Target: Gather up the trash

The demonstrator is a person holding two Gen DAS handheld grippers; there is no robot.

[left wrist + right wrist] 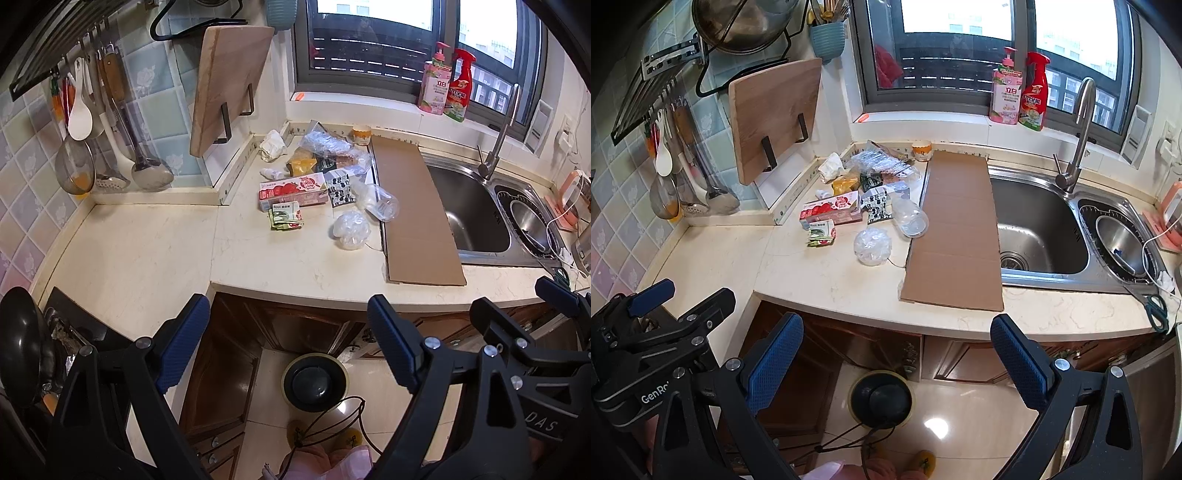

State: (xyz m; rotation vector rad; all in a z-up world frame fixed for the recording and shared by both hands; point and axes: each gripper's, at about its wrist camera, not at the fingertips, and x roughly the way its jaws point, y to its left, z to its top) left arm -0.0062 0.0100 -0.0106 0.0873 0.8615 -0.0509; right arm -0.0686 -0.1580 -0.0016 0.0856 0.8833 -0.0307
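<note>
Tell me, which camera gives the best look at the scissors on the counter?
The right wrist view: the scissors lie whole near the counter's front edge, green handles plain. The left wrist view shows only a sliver of the handles behind the right gripper.

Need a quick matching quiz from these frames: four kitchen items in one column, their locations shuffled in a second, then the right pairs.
Items
1. cardboard sheet
2. red spray bottle
3. scissors
4. trash bin

Places
A. on the floor below the counter
B. on the window sill, next to the pink soap bottle
C. flat on the counter, along the sink's left edge
D. at the counter's right end, in front of the sink

Pairs: 1-C, 2-B, 3-D, 4-A
</note>
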